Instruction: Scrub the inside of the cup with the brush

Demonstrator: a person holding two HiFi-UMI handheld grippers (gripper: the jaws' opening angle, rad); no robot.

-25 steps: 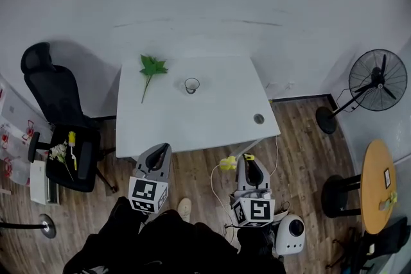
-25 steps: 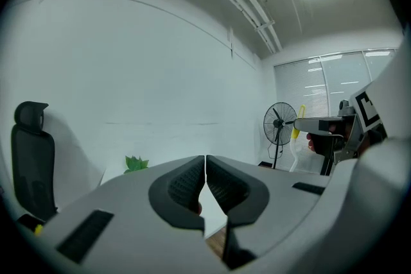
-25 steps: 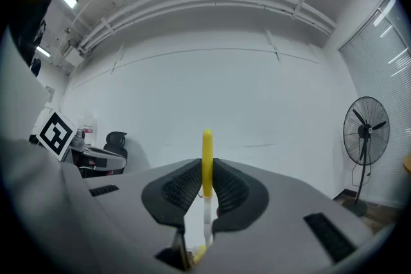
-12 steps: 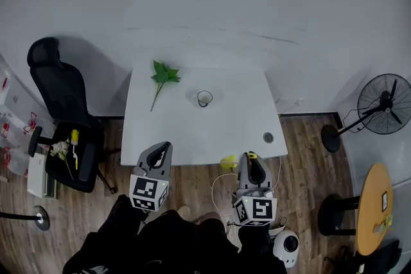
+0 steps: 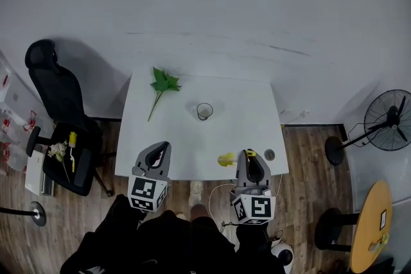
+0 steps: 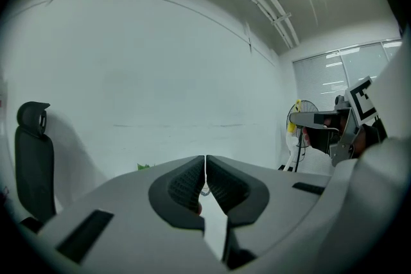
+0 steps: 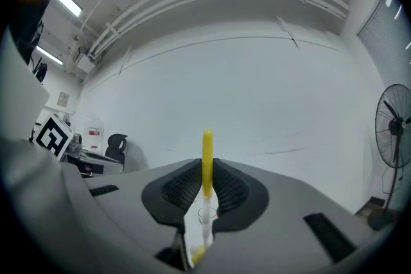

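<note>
R hand-held gripper (image 7: 207, 171) pinching yellow brush (image 7: 207, 144) handle; L hand-held gripper (image 6: 205, 171) pressed together, empty. glass cup (image 5: 204, 111) centre of surface (image 5: 247, 119), well apart, unsteadied. Risk: brush knocks cup over w/o L hold.

Left gripper (image 6: 205, 162): jaws pressed together, nothing between. Black chair (image 6: 33, 163) far to its left. Green leaf (image 6: 144, 167) beyond left jaw. Right gripper (image 6: 335, 130) off to its right.

Cup (image 5: 204, 111) on table (image 5: 173, 138), leaf sprig (image 5: 163, 83) left of it
</note>
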